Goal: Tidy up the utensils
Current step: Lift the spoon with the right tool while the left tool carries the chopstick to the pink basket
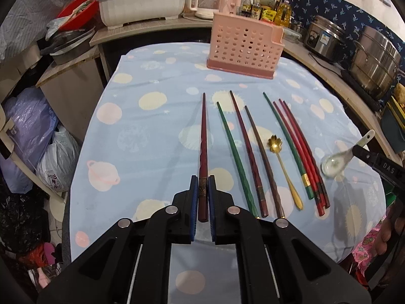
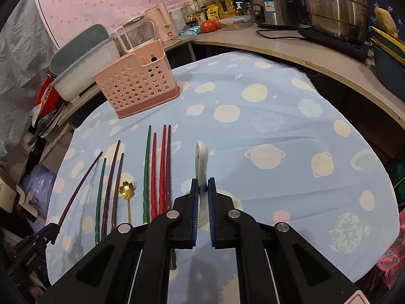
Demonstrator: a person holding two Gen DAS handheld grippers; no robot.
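— Currently, item one? 
— Dark red chopstick (image 1: 203, 152), clamped in the left gripper (image 1: 202, 197), long axis pointing at the pink basket (image 1: 245, 48).
— Item two?
— White spoon (image 2: 201, 164), pinched by the closed right gripper (image 2: 202, 200), handle forward. Remaining chopsticks (image 1: 265, 157) and gold spoon (image 1: 284, 169) lie parallel on the tablecloth (image 1: 152, 136), between.

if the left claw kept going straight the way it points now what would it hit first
Probably the blue tablecloth: the left claw, shut on a dark red chopstick, angles down toward bare cloth. The pink basket stands further off to the right. Depth is unclear.
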